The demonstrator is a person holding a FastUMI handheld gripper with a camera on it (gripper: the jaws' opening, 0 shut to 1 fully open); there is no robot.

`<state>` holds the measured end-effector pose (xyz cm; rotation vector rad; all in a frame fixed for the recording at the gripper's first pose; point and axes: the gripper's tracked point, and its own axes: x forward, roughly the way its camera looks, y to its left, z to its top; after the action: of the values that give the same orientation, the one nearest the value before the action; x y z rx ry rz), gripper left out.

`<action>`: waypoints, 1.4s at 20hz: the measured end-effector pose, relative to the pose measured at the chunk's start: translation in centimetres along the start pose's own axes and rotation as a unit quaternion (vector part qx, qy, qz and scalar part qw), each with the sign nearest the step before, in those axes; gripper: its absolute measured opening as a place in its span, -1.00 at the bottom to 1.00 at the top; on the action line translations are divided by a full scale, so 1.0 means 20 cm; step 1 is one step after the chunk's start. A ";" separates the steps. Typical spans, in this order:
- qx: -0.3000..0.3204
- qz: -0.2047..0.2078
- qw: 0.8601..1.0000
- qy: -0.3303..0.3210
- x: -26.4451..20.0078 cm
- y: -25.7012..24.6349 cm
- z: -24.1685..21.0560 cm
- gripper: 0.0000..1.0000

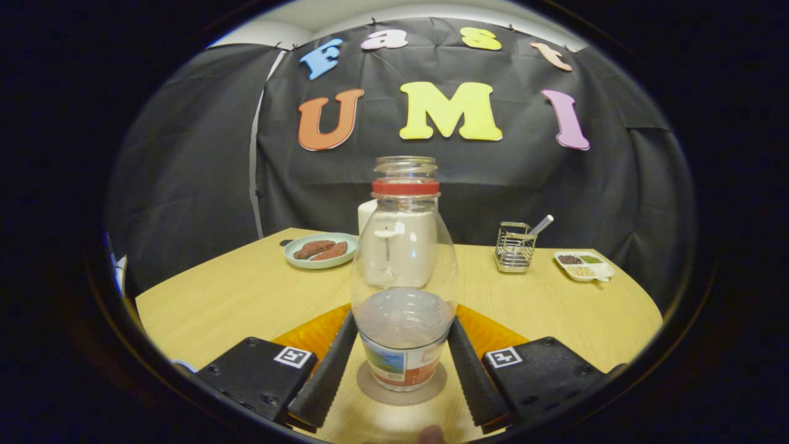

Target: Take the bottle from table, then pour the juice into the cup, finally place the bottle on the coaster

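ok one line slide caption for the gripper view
Tongs flank the clear bottle standing on the grey coaster.

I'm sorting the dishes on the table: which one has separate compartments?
The white tray beside the wire holder, beyond the tool gripping the bottle. It holds divided fillings; the round plate is undivided.

Plate [320, 258], wire rack [513, 248], divided dish [584, 266]
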<state>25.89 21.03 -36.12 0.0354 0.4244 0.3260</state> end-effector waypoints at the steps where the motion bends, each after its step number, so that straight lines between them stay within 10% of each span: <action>1: 0.000 0.000 1.000 -0.002 -0.01 0.00 0.01 0.81; 13: 0.003 -0.025 0.996 -0.089 -0.31 0.00 0.44 1.00; 28: -0.027 -0.154 0.968 -0.197 -1.56 -0.16 1.09 1.00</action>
<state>8.95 8.90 -4.18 -0.0188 0.0235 0.0191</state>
